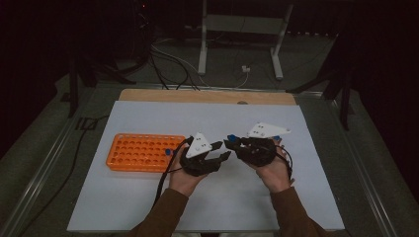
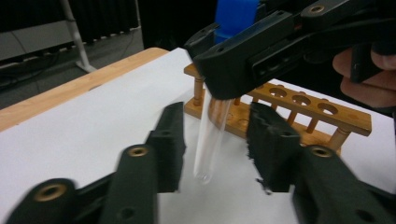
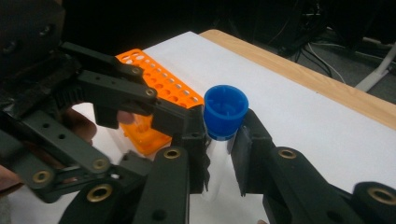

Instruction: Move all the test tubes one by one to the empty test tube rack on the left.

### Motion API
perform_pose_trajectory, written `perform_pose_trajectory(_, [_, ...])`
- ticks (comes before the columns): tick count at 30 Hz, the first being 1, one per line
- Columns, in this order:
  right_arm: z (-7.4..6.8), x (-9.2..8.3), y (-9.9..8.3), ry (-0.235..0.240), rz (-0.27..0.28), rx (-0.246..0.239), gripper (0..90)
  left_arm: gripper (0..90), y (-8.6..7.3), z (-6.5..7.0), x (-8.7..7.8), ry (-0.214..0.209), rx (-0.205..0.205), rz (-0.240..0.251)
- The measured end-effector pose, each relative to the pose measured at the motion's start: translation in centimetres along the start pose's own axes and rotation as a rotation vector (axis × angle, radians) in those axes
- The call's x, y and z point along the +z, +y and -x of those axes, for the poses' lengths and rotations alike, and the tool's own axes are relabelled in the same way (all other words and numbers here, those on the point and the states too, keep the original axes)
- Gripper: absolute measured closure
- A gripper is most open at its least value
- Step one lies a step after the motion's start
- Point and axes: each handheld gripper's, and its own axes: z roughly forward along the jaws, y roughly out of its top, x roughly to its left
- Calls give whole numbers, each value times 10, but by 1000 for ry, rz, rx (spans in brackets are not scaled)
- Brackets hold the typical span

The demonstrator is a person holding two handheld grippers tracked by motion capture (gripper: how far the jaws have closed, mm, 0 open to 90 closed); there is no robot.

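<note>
The right gripper [image 3: 218, 154] is closed on a clear test tube [image 3: 215, 161] just below its blue cap [image 3: 226, 111], holding it roughly upright. In the left gripper view the same tube [image 2: 211, 135] hangs down from the right gripper [image 2: 224, 79] into the gap between the left gripper's jaws, which stand apart on either side of it without touching it; the left gripper [image 2: 215, 147] grips nothing. From the high view the left gripper [image 1: 223, 157] and right gripper [image 1: 232, 144] meet tip to tip above the middle of the desk, each in a hand with a brown sleeve [image 1: 163, 217] entering from the near edge. An orange tube rack [image 1: 143, 152], its holes unfilled, lies flat toward the left edge of the white desk top [image 1: 148, 113]. A wooden tube rack [image 2: 299, 109] stands on the desk beyond the tube, seen from the left gripper view. A bare wooden strip [image 1: 207, 96] runs along the far edge. The room beyond is dark, with a grey floor, loose cables [image 1: 168, 64] and a white stand frame [image 1: 242, 34].
</note>
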Motion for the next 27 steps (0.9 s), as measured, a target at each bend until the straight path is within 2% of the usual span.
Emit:
perform_pose_trajectory(4, [-2, 3, 1, 8, 2, -3, 768, 714, -1, 1, 1, 10, 23, -8])
perform_pose_trajectory(6, [-2, 3, 0, 11, 0, -1, 768, 734, -1, 0, 1, 11, 19, -5])
perform_pose_trajectory(12, [-2, 3, -2, 19, 2, 9, 768, 745, -2, 2, 2, 17, 17, 5])
perform_pose_trajectory(19, [0, 3, -2, 36, 5, 10, 750, 780, -2, 3, 1, 22, 35, 11])
perform_pose_trajectory(21, [2, 3, -3, 46, 7, 22, 643, 780, -3, 1, 0, 25, 33, 6])
perform_pose_trajectory(24, [5, 0, -5, 36, 20, 33, 486, 781, -6, -3, -3, 39, 17, -1])
perform_pose_trajectory(27, [7, -5, -6, 1, 26, 31, 332, 782, -8, -8, -7, 57, -5, -2])
